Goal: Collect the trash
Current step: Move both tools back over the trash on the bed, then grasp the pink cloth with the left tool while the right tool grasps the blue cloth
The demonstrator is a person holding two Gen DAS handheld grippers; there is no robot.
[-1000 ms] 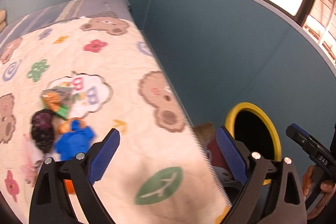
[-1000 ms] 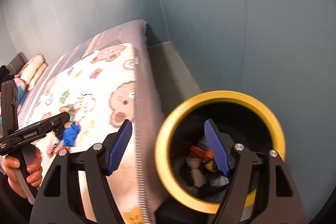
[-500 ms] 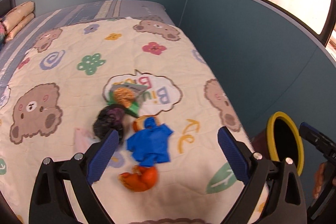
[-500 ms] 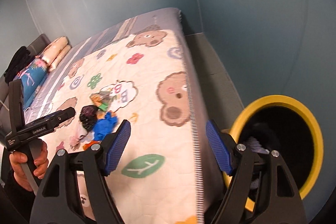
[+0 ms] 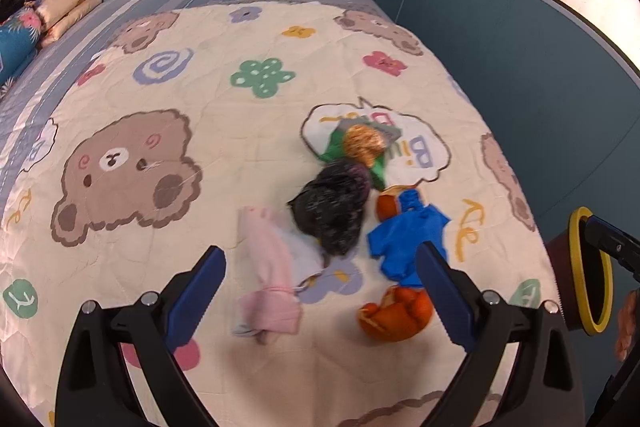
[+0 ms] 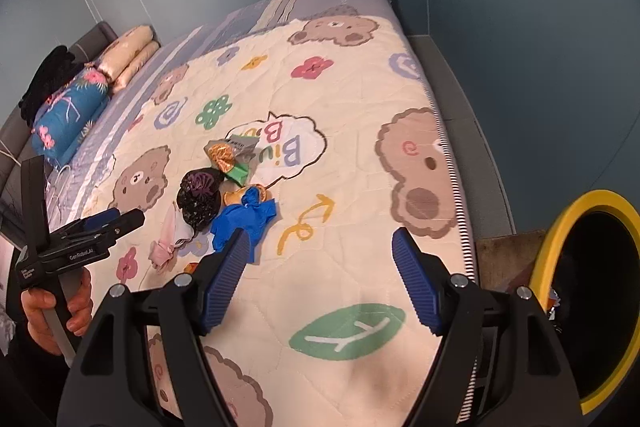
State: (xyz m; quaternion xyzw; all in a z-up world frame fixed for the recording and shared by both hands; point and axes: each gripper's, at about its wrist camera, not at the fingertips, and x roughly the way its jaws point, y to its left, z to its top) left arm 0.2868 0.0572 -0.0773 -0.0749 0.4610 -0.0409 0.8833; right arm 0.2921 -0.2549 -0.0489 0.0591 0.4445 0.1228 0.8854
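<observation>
The quilt [image 6: 360, 247] reads "Biu Biu"; the left gripper [image 6: 86, 251] is marked "GenRobot.AI".

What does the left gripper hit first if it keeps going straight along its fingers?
Probably the trash pile on the quilt: the left gripper, open and empty, points between the pink cloth and blue glove, toward the black crumpled bag. Depth is uncertain.
</observation>
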